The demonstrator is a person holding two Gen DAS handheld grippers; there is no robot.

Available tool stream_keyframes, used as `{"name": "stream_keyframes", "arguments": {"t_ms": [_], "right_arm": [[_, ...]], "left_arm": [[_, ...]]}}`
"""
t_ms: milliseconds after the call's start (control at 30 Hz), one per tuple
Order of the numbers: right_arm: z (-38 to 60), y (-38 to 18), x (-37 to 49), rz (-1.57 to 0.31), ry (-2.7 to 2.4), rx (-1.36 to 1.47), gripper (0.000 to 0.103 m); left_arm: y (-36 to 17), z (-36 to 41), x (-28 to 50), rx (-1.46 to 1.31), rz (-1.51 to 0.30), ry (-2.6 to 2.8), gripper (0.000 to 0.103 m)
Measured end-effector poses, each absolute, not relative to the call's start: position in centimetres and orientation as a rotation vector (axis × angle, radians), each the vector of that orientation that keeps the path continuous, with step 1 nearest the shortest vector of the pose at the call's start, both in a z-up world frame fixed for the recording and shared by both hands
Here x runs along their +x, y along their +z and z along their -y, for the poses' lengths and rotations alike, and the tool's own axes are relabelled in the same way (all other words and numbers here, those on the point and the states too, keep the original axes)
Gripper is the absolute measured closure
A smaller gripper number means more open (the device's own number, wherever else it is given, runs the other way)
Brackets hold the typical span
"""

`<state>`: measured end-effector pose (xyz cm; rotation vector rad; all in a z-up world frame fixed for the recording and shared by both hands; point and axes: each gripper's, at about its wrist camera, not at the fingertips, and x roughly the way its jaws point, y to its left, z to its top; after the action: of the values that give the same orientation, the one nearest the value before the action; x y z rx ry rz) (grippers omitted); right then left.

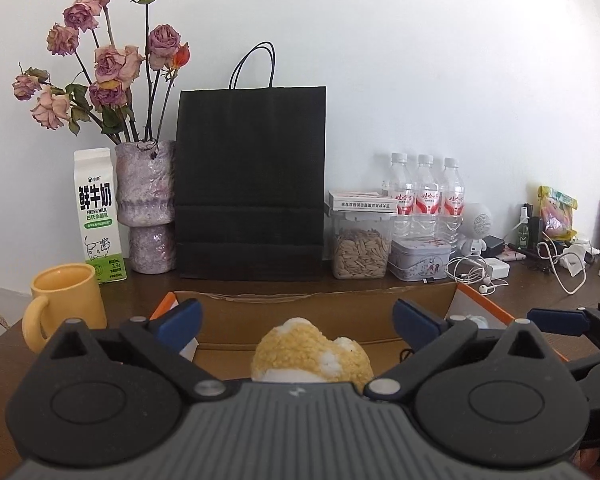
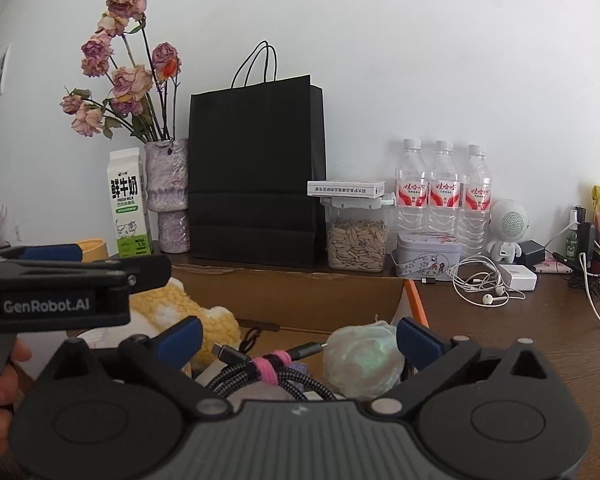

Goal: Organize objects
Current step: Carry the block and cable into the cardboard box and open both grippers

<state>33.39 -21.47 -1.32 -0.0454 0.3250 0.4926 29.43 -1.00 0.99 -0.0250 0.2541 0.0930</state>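
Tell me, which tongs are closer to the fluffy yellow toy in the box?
Left. The left tongs stand open right over the fluffy yellow toy. The right tongs are open farther along, over the bundled cable, with the toy off to their left.

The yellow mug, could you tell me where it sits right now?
In the left wrist view the yellow mug stands at the left of the table, in front of the milk carton and left of the cardboard box.
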Motion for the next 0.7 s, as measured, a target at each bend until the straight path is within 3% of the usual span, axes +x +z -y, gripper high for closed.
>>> {"name": "stream_keyframes", "arguments": {"t_ms": [700], "right_arm": [[22.2, -0.9, 30.9, -0.288, 0.490, -0.073, 0.000]], "left_arm": [[0.1, -0.2, 26.2, -0.056, -0.198, 0.085, 0.000]]}}
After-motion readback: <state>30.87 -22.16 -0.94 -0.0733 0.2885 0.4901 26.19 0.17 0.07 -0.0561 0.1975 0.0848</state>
